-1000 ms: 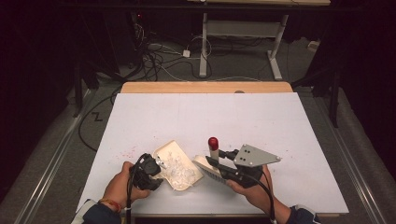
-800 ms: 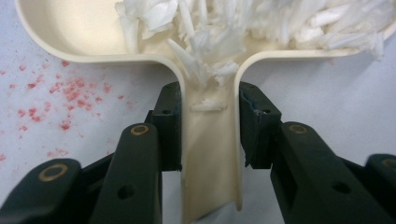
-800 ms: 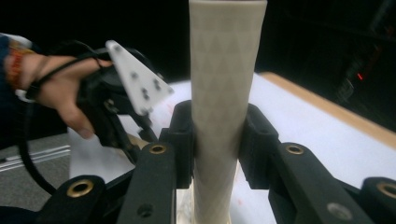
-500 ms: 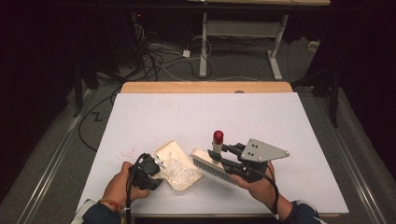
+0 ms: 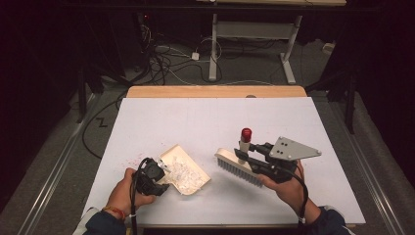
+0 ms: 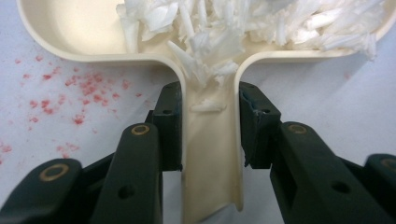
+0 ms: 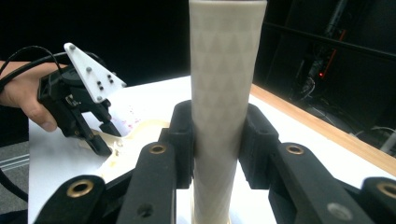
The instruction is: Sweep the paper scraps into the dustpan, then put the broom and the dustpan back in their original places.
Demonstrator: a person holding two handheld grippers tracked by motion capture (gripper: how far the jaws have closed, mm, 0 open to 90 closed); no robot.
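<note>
Dark floor with loose cables and a metal table frame lies behind the white table [image 5: 215,117], which has a wooden strip at its far edge.

From the high view, a cream dustpan [image 5: 183,169] lies on the near left part of the table, with white paper shreds [image 5: 182,171] inside it. Small red specks [image 5: 128,159] are on the table just left of the dustpan. The left gripper [image 5: 160,182] is at the near end of the dustpan, and the left hand [image 5: 128,195] holds it from below. To the right, well apart from the dustpan, the right gripper [image 5: 243,155] holds a brush [image 5: 238,167] above the table. The bristles point down and toward the person, and the red tip of the handle points up. The right hand [image 5: 289,188] is under the gripper body.

From the left gripper view, the two black jaws are clenched on the narrow handle of the dustpan [image 6: 212,154], one on each side, touching it. The shreds [image 6: 243,28] fill the wide part and some lie at the top of the handle. The red specks [image 6: 79,91] are on the table at the left.

From the right gripper view, the jaws grasp the pale handle of the brush [image 7: 226,93], which stands upright between them. Farther off at the left, the left gripper [image 7: 100,142] touches the dustpan [image 7: 140,133] on the table.
</note>
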